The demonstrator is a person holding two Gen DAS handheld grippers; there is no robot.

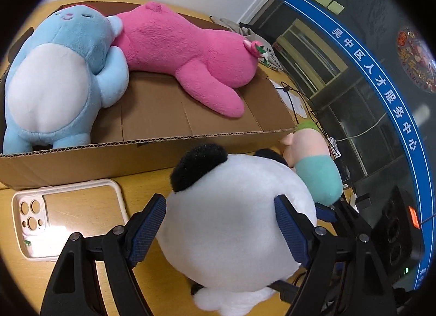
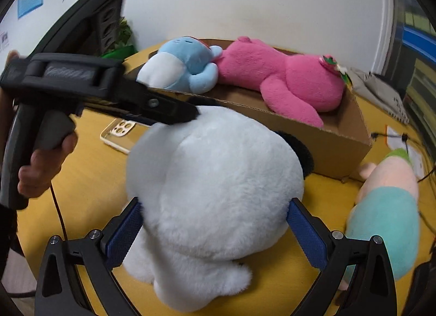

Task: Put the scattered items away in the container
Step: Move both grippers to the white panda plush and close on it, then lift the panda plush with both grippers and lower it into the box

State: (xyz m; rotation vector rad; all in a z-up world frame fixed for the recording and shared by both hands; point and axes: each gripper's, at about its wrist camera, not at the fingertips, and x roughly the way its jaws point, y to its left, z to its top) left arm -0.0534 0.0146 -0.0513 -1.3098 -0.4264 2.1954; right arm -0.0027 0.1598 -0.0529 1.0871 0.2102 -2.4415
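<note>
A white panda plush (image 1: 234, 217) with black ears sits on the yellow table in front of a cardboard box (image 1: 152, 117). My left gripper (image 1: 220, 220) is shut on the panda's head, blue pads pressing both sides. My right gripper (image 2: 215, 223) is shut on the panda's body (image 2: 212, 185) from behind. The left gripper's body (image 2: 81, 87) shows in the right wrist view at the panda's top. A blue plush (image 1: 57, 76) and a pink plush (image 1: 188, 54) lie in the box. A peach and teal plush (image 1: 313, 163) lies on the table right of the panda.
A clear phone case (image 1: 68, 217) lies on the table left of the panda, in front of the box. Cables and papers (image 1: 294, 98) sit right of the box. A folded cloth (image 2: 381, 89) lies behind the box. A glass wall is at the right.
</note>
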